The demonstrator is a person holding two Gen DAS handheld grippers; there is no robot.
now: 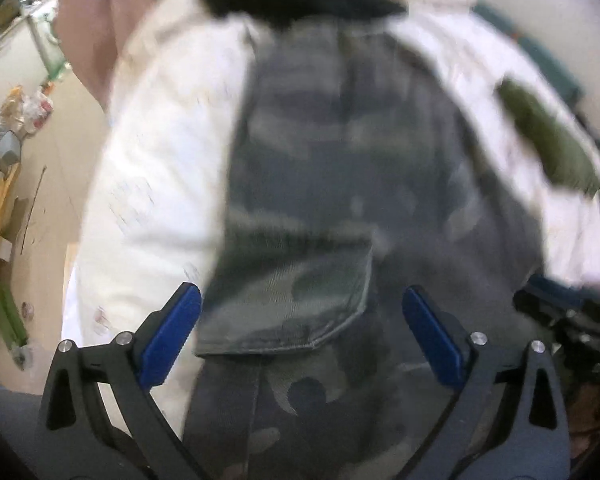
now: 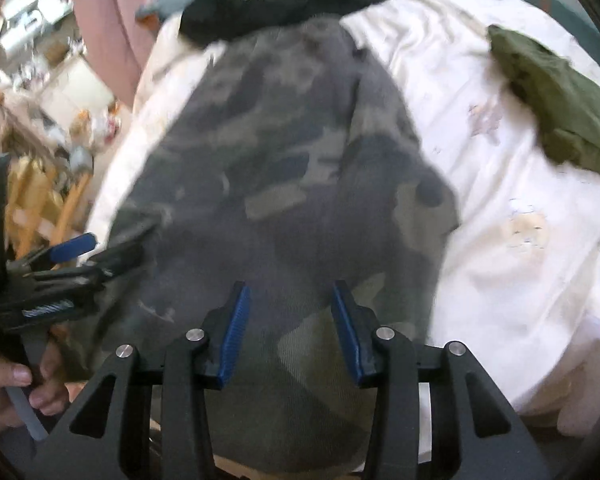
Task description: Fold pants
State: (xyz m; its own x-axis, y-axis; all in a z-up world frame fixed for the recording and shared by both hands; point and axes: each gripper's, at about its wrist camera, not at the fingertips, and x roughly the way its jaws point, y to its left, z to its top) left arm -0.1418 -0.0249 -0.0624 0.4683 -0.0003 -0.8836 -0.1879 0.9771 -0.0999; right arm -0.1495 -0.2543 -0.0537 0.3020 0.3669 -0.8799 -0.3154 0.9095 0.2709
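On the bed, over its white sheet, the camouflage pants lie spread lengthwise, their far end near a black garment. A green garment lies apart to the right. The left tool hangs over a flapped pocket, blue pads wide apart. The right tool stands half open above the cloth, gripping nothing.

1. Camouflage pants lie spread on the white bedsheet.
2. The right gripper hangs over the pants' near end, jaws partly apart, fabric showing between them.
3. The left gripper sits at the pants' left edge.
4. An olive garment lies right of the pants, apart from them.
5. A black garment touches the pants' far end.
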